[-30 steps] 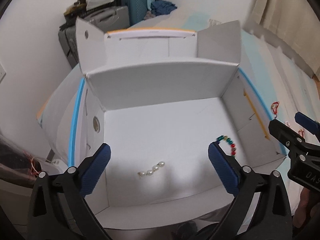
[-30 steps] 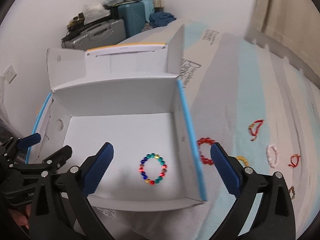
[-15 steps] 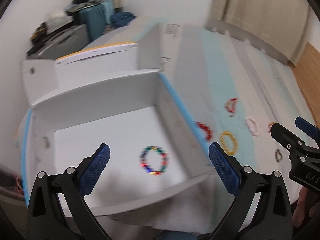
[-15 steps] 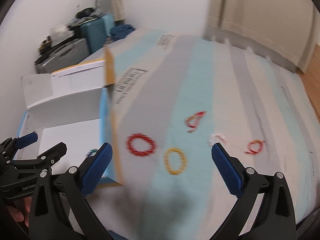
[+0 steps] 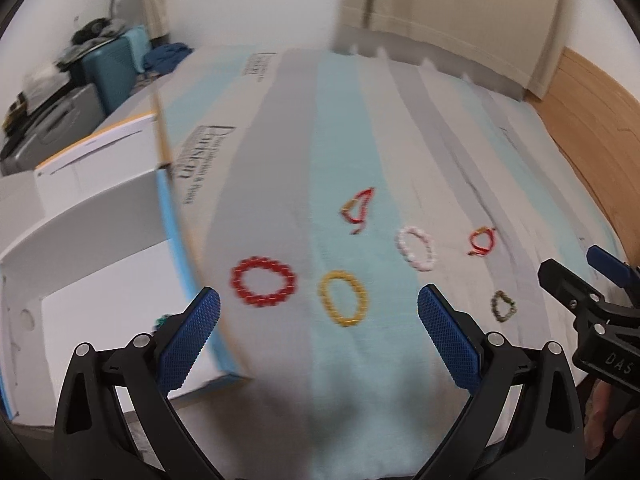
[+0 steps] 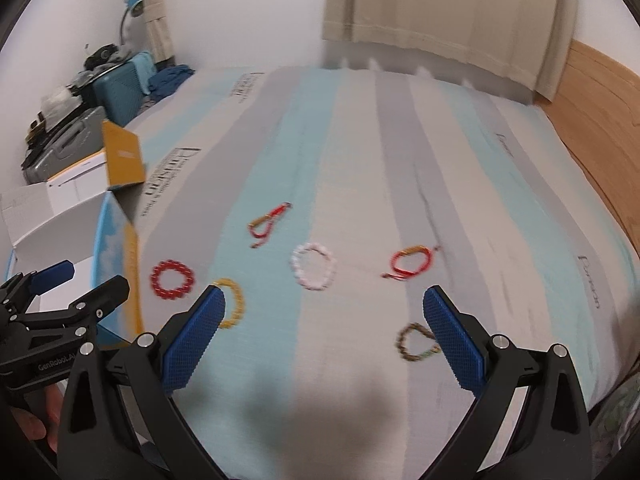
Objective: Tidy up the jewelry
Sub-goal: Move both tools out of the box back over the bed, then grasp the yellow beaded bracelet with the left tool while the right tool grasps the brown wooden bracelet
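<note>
Several bracelets lie on the striped bed cover. A red bead bracelet lies nearest the white cardboard box. Beside it are a yellow bracelet, a pink-white one, two red cord bracelets and a dark bead bracelet. My left gripper hangs open above the red and yellow ones. My right gripper is open too, above the bed between the yellow and dark bracelets. Both are empty.
Suitcases and clutter stand at the far left by the wall. A beige curtain hangs behind the bed, and a wooden floor shows at the right. A hand holds the left gripper's handle.
Both grippers have swung right, away from the box's inside, and now face the bracelets on the bed. The multicoloured bracelet stays in the box.
</note>
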